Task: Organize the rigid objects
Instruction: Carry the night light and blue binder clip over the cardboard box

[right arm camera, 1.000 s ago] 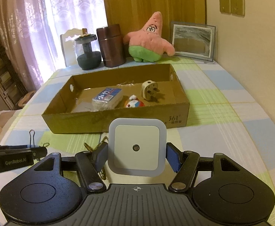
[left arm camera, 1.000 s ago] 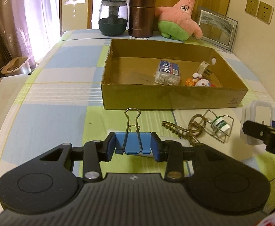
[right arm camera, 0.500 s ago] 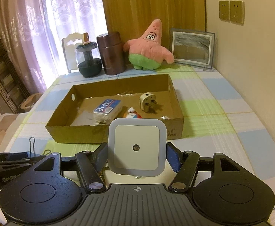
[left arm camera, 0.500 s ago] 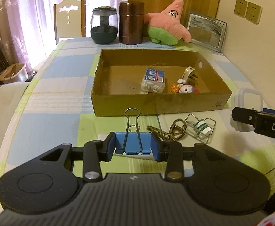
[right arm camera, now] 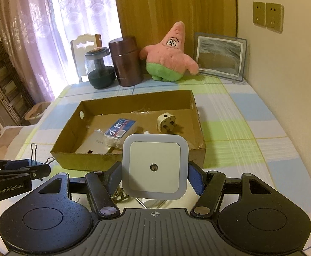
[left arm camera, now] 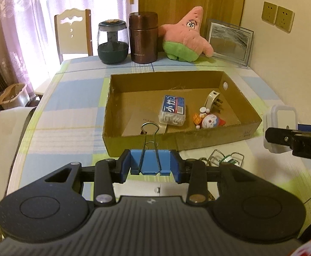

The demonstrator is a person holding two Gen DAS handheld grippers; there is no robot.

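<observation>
My left gripper (left arm camera: 151,163) clenched a blue binder clip (left arm camera: 150,162), my right gripper (right arm camera: 154,166) a white night light (right arm camera: 154,166), both short of the cardboard box (left arm camera: 219,136); the light hid the box's toy.

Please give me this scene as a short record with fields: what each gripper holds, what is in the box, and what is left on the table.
left gripper: shut on binder clip
right gripper: shut on night light
box: open, holds cotton swab pack, plug, Doraemon toy
left on table: wire clips, just in front of box
behind box: jar, canister, Patrick plush, picture frame
</observation>
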